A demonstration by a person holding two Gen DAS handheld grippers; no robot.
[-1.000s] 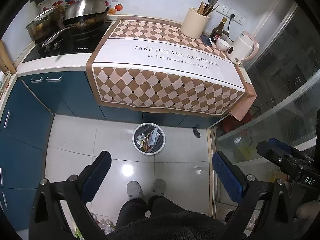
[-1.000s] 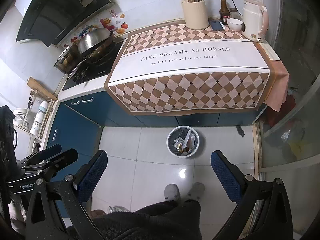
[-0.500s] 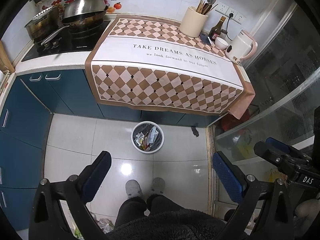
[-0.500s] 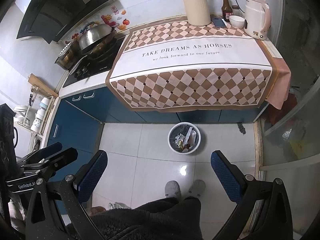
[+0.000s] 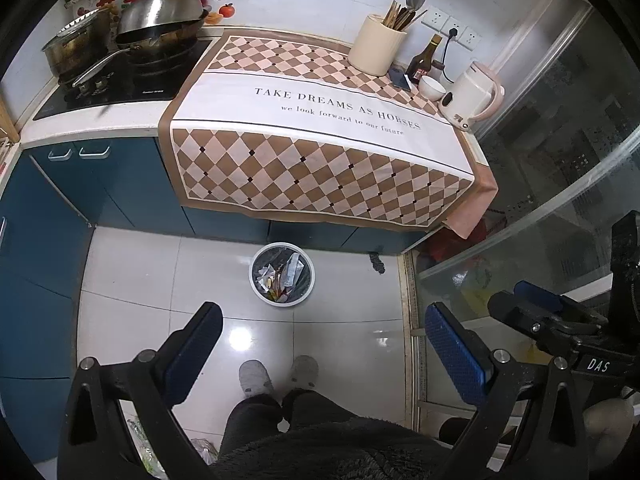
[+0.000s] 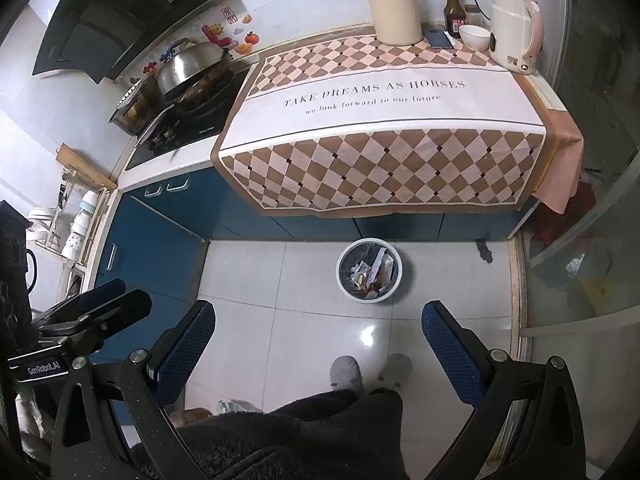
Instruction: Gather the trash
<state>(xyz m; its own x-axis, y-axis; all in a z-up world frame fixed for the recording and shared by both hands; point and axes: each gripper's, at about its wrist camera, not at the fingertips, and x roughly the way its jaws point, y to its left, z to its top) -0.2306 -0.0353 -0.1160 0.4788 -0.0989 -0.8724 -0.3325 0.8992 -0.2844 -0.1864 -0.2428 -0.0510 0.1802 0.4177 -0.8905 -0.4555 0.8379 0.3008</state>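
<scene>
I hold both grippers high over the kitchen floor, looking down. The left gripper (image 5: 320, 328) has its jaws wide apart with nothing between them — the right gripper (image 6: 316, 320) likewise. The trash bin (image 5: 282, 274), white-rimmed and holding wrappers and paper scraps, stands on the tiles in the middle of each frame, just in front of the blue cabinets under the bench (image 5: 120, 120). The checkered cloth (image 5: 320, 148) drapes over the bench edge above it. A small dark scrap (image 5: 376, 263) lies on the floor right of the bin.

white trash bin (image 6: 369, 270) of wrappers on floor tiles beyond the wide-spread, empty right gripper (image 6: 316, 344)
</scene>
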